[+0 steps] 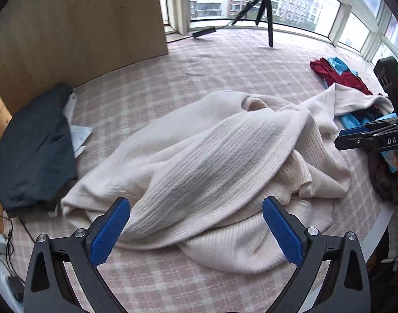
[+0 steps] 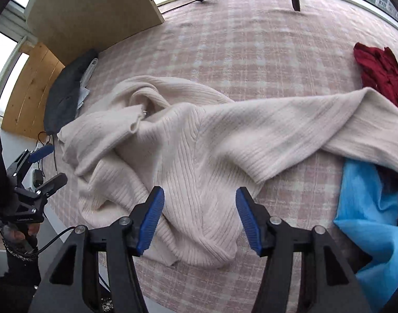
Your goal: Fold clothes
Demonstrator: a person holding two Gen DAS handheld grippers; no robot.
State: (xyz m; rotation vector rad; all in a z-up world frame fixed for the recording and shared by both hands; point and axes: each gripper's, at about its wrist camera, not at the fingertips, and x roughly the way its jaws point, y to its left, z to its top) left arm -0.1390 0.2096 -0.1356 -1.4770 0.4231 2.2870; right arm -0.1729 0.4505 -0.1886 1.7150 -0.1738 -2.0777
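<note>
Cream and ribbed, one sweater (image 2: pixel 188 140) lies in a messy heap on the pink checked bed (image 2: pixel 251 52). It looks soft, floppy and a bit thick, so it should bend easily and not slip much. A good place to grab is probably the bottom hem or the long sleeve (image 2: pixel 316 120) stretched to the right. The left gripper (image 1: pixel 196 230) has its fingers wide open and empty. The right gripper (image 2: pixel 200 220) is about half open, empty too, just above the sweater. I also count one dark garment (image 1: pixel 34 146), one red one (image 2: pixel 379 75) and one blue one (image 2: pixel 368 221).
</note>
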